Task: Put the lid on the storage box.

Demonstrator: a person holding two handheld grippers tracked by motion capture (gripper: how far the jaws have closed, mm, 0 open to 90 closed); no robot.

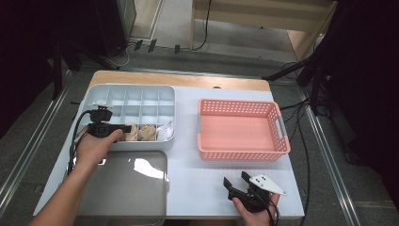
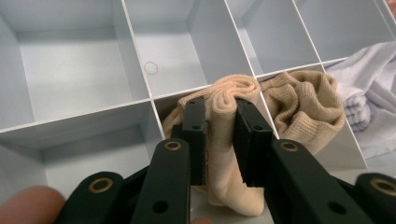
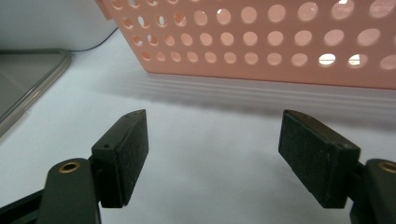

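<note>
A pale blue divided organiser box (image 1: 126, 94) sits at the table's back left. Its front row holds rolled fabric: a beige sock (image 2: 229, 140) pinched between the jaws of my left gripper (image 2: 219, 135), a second beige roll (image 2: 306, 112) in the compartment beside it, and a pale lavender piece (image 2: 369, 102) past that. In the high view the left gripper (image 1: 126, 128) reaches over the box's front row with the beige sock (image 1: 132, 132) at its tip. My right gripper (image 1: 234, 180) stands open over bare table near the front edge, in front of the pink basket (image 1: 242, 153).
The pink perforated basket (image 3: 261, 42) has nothing in it and lies right of the organiser. A clear grey lid (image 1: 127, 186) lies flat at the front left, below the box. Several organiser compartments (image 2: 74, 70) hold nothing. Cables trail off the table's left and right sides.
</note>
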